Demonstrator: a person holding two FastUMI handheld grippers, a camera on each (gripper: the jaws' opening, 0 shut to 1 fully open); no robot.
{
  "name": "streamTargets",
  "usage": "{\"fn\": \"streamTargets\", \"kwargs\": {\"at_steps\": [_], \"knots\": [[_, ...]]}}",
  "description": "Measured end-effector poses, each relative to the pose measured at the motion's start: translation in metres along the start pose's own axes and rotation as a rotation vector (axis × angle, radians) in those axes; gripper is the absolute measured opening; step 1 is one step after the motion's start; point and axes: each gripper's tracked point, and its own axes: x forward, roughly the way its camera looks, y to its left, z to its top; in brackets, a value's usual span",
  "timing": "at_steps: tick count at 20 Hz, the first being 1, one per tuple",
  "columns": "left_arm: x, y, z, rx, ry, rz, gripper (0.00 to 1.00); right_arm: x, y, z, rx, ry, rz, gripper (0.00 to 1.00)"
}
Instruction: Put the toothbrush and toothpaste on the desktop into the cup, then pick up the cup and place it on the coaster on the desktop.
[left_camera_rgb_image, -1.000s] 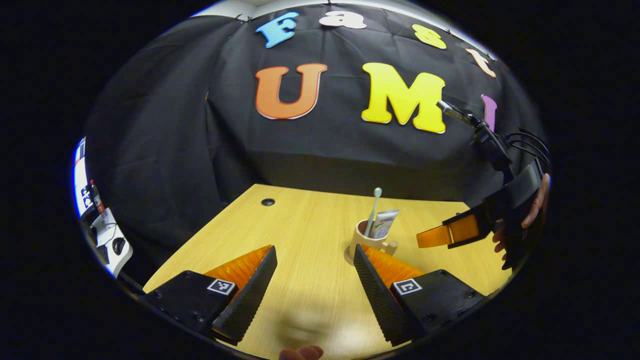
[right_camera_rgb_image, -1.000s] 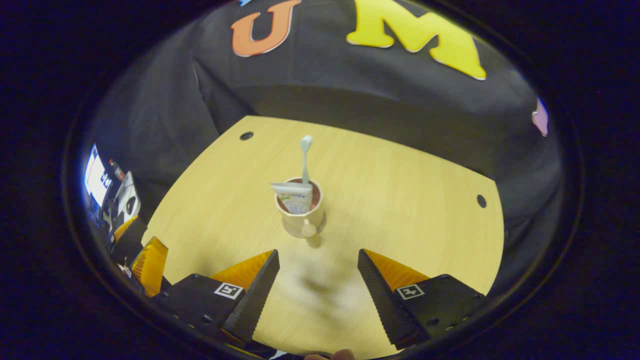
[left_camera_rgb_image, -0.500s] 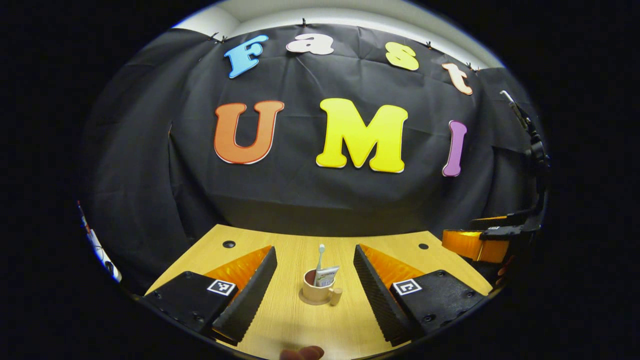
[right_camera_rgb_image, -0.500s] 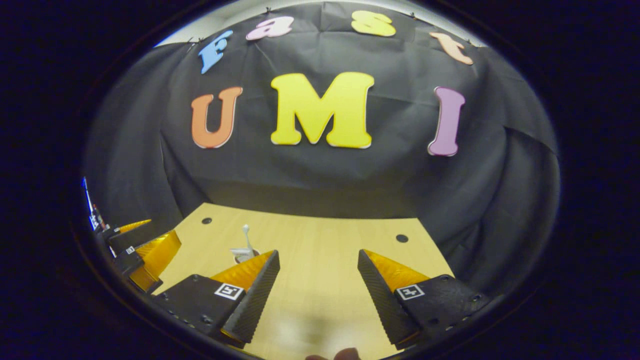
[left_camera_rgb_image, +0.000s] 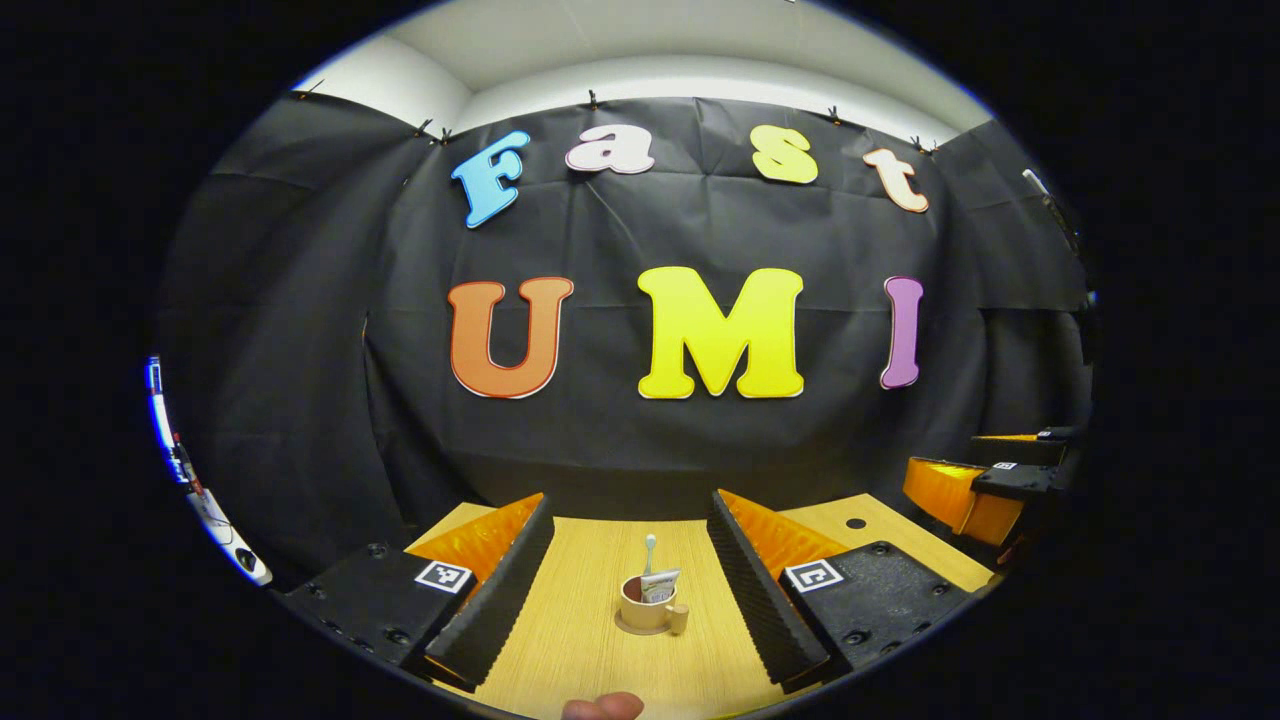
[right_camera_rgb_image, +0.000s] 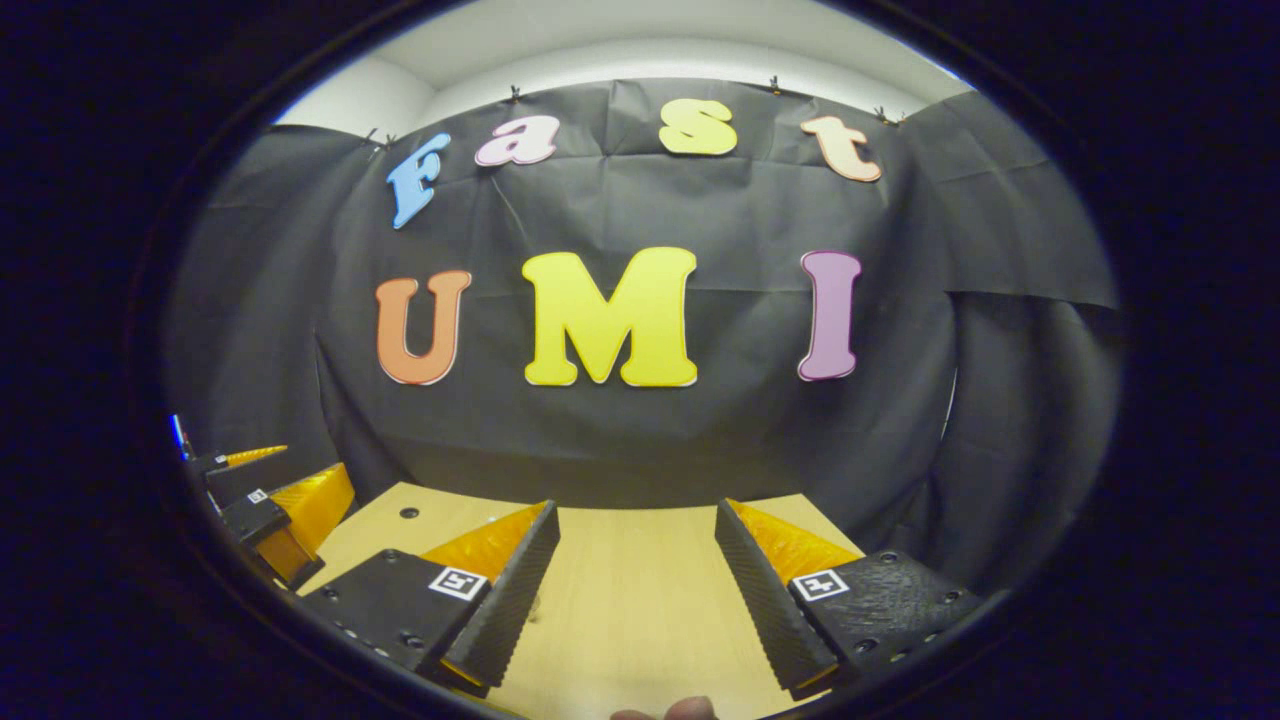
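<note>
A tan cup (left_camera_rgb_image: 643, 613) with a side handle stands on a round coaster (left_camera_rgb_image: 627, 630) on the wooden desk (left_camera_rgb_image: 580, 655). In the cup a pale toothbrush (left_camera_rgb_image: 649, 553) stands upright beside a white toothpaste tube (left_camera_rgb_image: 661, 584). My left gripper (left_camera_rgb_image: 628, 500) is open, well back from the cup, which shows between its fingers. The right gripper (left_camera_rgb_image: 962, 492) hangs at the right edge of the left gripper view. In the right gripper view my right gripper (right_camera_rgb_image: 636, 505) is open over bare desk (right_camera_rgb_image: 630, 600), with the left gripper (right_camera_rgb_image: 290, 508) off to the left.
The desk ends at the black cloth wall behind it. Cable holes sit near the back corners (left_camera_rgb_image: 855, 523) (right_camera_rgb_image: 408, 512). Some equipment (left_camera_rgb_image: 215, 515) lies beyond the left side. A person's fingertip (left_camera_rgb_image: 600, 707) shows at the bottom edge.
Both grippers have drawn back from the cup and tilted up toward the wall. The cup looks smaller and stays on its coaster with brush and tube inside.
</note>
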Motion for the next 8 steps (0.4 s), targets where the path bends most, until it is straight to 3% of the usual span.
{"fn": "streamTargets", "kwargs": {"at_steps": [8], "knots": [[0.005, -0.019, 0.002, 0.004, -0.003, -0.008, 0.98, 0.004, 0.001, -0.004, -0.037, -0.005, 0.028, 0.95]]}}
